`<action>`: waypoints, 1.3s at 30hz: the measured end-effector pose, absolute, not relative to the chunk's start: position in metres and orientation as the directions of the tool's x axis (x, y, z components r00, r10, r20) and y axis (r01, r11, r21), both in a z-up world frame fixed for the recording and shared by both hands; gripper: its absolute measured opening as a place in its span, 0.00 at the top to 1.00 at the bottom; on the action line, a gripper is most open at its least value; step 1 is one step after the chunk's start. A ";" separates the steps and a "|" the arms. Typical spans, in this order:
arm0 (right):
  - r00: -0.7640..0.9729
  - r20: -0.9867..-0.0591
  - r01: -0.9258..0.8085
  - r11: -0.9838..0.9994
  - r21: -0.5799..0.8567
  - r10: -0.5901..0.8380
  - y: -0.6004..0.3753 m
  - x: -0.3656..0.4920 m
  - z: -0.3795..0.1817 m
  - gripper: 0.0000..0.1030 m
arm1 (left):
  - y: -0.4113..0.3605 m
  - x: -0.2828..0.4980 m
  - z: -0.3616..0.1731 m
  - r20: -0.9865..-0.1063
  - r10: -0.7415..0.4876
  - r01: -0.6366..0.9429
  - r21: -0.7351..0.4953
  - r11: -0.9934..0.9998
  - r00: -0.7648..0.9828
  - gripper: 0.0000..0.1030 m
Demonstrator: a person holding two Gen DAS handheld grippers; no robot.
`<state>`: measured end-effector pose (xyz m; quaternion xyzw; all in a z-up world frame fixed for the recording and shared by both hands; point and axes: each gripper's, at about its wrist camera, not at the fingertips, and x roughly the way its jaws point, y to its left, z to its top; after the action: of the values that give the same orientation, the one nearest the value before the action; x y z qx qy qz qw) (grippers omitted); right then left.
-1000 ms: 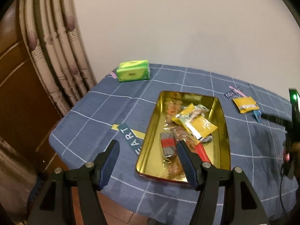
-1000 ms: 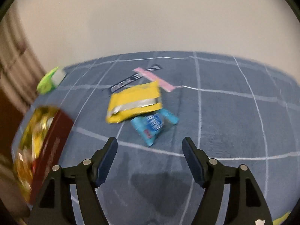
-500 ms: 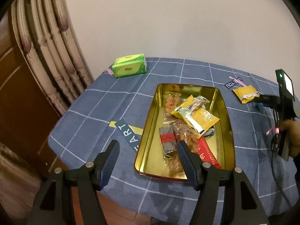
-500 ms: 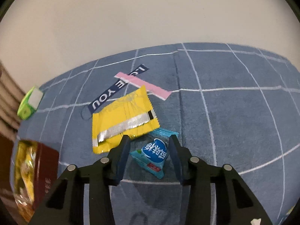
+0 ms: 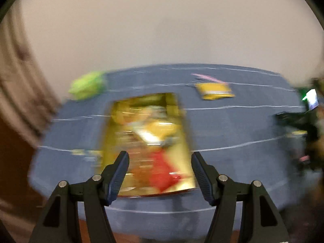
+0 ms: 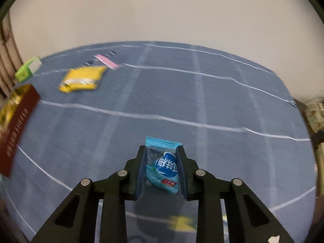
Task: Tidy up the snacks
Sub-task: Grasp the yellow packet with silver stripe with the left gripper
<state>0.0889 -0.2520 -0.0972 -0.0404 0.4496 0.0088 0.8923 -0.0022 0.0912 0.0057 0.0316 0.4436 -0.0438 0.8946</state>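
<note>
The right hand-held gripper (image 6: 161,169), its jaws having just been closing, is clamping a small blue plastic-wrapped candy (image 6: 163,167) well right of the part-filled gold metal tin (image 5: 149,141), while a yellow foil packet (image 6: 82,79) is lying beyond it, and the left hand-held gripper (image 5: 160,174) is hovering open, empty.

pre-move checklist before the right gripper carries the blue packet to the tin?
1. Right gripper shut on blue packet, jaws just closed onto it: ok.
2. Packet clear of the tablecloth: looks lifted; cannot tell for certain.
3. Gold tin has room: cannot tell, left wrist view blurred.
4. Left gripper open and empty, over the tin's near end: not ok if that is the drop spot.
5. Yellow packet lies on the cloth, outside the tin: not ok, next pick.
</note>
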 end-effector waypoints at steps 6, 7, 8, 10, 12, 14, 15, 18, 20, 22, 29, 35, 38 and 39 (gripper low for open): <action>0.629 -0.776 -0.008 0.998 -0.070 -0.050 -0.298 0.075 -0.100 0.75 | 0.037 0.098 0.014 -0.845 -0.382 0.235 -0.312 0.920 0.375 0.37; 0.635 -0.772 -0.009 0.998 -0.057 -0.038 -0.302 0.074 -0.101 0.75 | 0.028 0.114 0.017 -0.842 -0.365 0.264 -0.276 0.924 0.397 0.37; 0.646 -0.763 -0.011 0.999 -0.035 -0.020 -0.306 0.072 -0.101 0.75 | 0.016 0.130 0.019 -0.840 -0.343 0.320 -0.216 0.922 0.421 0.37; 0.659 -0.752 -0.009 1.000 -0.012 -0.003 -0.310 0.070 -0.103 0.74 | -0.012 0.161 0.015 -0.847 -0.295 0.478 -0.057 0.877 0.441 0.37; 0.671 -0.741 -0.009 1.000 0.011 0.014 -0.309 0.072 -0.108 0.73 | -0.033 0.182 0.002 -0.864 -0.241 0.587 0.076 0.806 0.442 0.37; 0.672 -0.740 -0.015 0.999 0.032 0.034 -0.310 0.070 -0.108 0.73 | -0.050 0.200 -0.016 -0.890 -0.205 0.679 0.145 0.720 0.407 0.37; 0.673 -0.739 -0.016 0.999 0.046 0.045 -0.310 0.070 -0.107 0.72 | -0.057 0.209 -0.025 -0.901 -0.181 0.705 0.170 0.688 0.394 0.37; 0.673 -0.735 -0.016 0.995 0.099 0.083 -0.317 0.070 -0.108 0.72 | -0.069 0.223 -0.045 -0.911 -0.173 0.774 0.204 0.600 0.374 0.37; 0.673 -0.734 -0.018 0.994 0.109 0.093 -0.317 0.070 -0.108 0.72 | -0.078 0.235 -0.062 -0.919 -0.140 0.806 0.241 0.541 0.369 0.37; 0.673 -0.733 -0.018 0.994 0.112 0.095 -0.316 0.069 -0.108 0.72 | -0.082 0.250 -0.075 -0.933 -0.129 0.825 0.225 0.519 0.336 0.37; 0.676 -0.725 -0.014 0.986 0.167 0.132 -0.323 0.070 -0.110 0.71 | -0.084 0.281 -0.108 -0.982 -0.071 0.887 0.124 0.445 0.173 0.37; 0.672 -0.725 -0.010 0.981 0.192 0.148 -0.325 0.071 -0.111 0.68 | -0.083 0.295 -0.108 -0.971 -0.084 0.888 0.168 0.427 0.224 0.37; 0.670 -0.727 -0.010 0.981 0.192 0.149 -0.324 0.071 -0.112 0.67 | -0.088 0.296 -0.113 -0.970 -0.085 0.896 0.177 0.407 0.230 0.37; 0.669 -0.728 -0.010 0.981 0.196 0.152 -0.325 0.071 -0.112 0.67 | -0.089 0.296 -0.115 -0.967 -0.079 0.897 0.191 0.399 0.241 0.35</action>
<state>0.0712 -0.3249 -0.1120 0.0877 0.4043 0.0446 0.9093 0.2964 -0.0892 -0.1154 0.4107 0.4978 -0.3628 0.6722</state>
